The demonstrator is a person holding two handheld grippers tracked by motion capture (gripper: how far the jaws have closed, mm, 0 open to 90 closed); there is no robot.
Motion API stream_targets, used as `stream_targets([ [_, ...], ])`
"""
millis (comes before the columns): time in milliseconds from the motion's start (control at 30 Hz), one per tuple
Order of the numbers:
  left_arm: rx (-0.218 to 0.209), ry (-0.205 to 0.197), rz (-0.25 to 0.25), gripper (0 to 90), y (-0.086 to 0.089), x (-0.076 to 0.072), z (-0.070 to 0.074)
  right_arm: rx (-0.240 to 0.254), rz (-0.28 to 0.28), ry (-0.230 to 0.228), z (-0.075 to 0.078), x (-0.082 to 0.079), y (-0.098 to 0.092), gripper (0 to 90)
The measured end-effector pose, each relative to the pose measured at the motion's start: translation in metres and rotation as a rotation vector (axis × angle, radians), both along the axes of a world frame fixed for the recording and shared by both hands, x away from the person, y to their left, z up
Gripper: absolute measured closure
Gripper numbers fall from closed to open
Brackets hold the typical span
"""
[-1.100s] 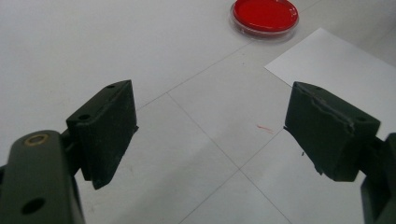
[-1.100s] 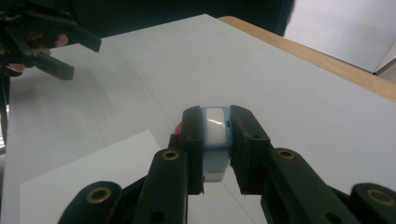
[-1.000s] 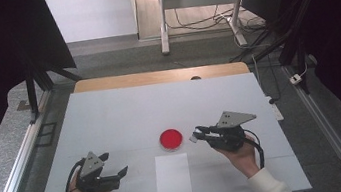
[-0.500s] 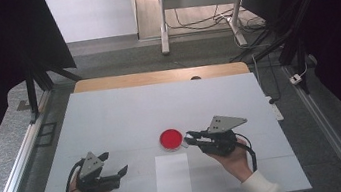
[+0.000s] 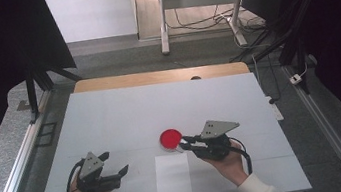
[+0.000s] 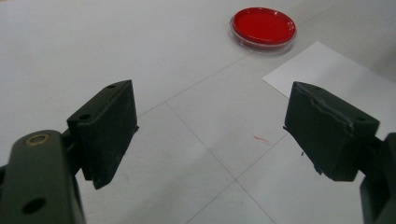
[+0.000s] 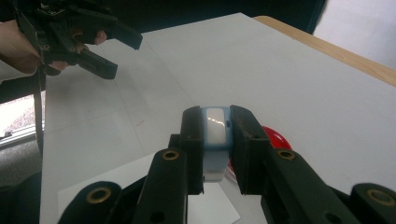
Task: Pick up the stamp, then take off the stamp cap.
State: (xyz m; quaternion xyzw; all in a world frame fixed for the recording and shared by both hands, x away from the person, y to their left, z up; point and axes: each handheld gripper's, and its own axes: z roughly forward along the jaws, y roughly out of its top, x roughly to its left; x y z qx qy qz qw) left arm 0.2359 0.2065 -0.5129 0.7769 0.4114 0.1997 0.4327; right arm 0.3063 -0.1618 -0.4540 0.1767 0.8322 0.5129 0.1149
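Glossy red plastic dish (image 6: pixel 264 26), matt paper (image 5: pixel 172 177)

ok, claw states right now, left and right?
Left claw: open, nothing between its jaws.
Right claw: closed on a small pale blue and white block, next to the round red dish.

High view above the table (image 5: pixel 110 114), looking forward-down; gripper views low, close, sharing the red dish (image 6: pixel 264 25).

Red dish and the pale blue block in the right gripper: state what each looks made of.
Red dish: likely clear glossy plastic around a red inside; its rim is see-through and shiny. Pale blue block, clamped in the right gripper: smooth matte plastic or rubber, perhaps a stamp; the look leaves it open.
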Motion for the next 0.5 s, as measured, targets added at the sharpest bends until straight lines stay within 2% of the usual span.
stream_targets([
  [500,0.002,-0.006,0.005,17.2,-0.0003,-0.0009,-0.0002,0.009,-0.021,0.003,0.0004,0.003,-0.0026,75.0],
])
